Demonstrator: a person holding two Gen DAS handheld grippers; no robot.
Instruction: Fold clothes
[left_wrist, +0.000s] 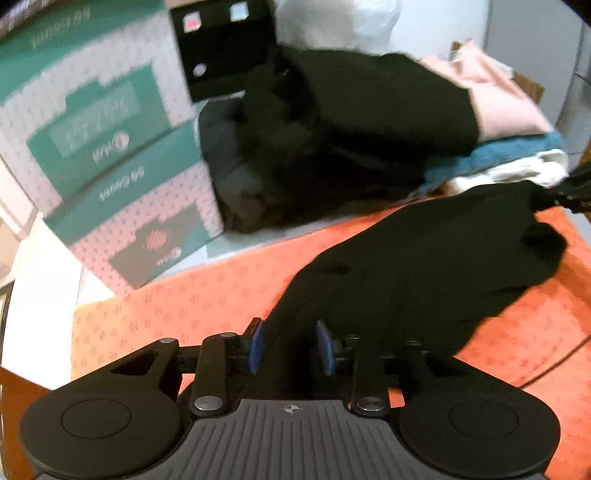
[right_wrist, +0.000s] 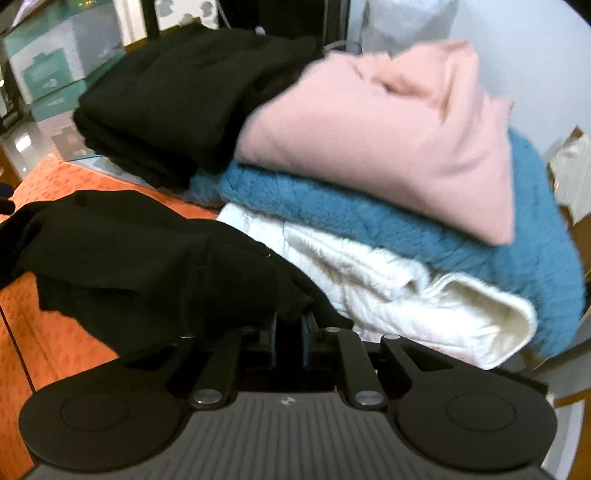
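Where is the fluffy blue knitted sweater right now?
In the right wrist view, the fluffy blue knitted sweater sits right of centre, sandwiched between the folded pink garment above and the white quilted garment below.

In the left wrist view, motion blur smears the lettering on the green-and-pink cartons (left_wrist: 110, 147) at far left, so only a few words can be made out. The black box (left_wrist: 225, 48) behind them is cut off by the top edge. The black garment (left_wrist: 424, 266) runs between the left gripper (left_wrist: 290, 347) pads and hides whatever lies under it there.

In the right wrist view, the garment's bunched edge covers the right gripper (right_wrist: 289, 334) pads almost entirely. The pink folded garment (right_wrist: 388, 140) is blurred at its far edge. The white quilted garment (right_wrist: 406, 295) lies mostly buried under the blue knit (right_wrist: 369, 218).
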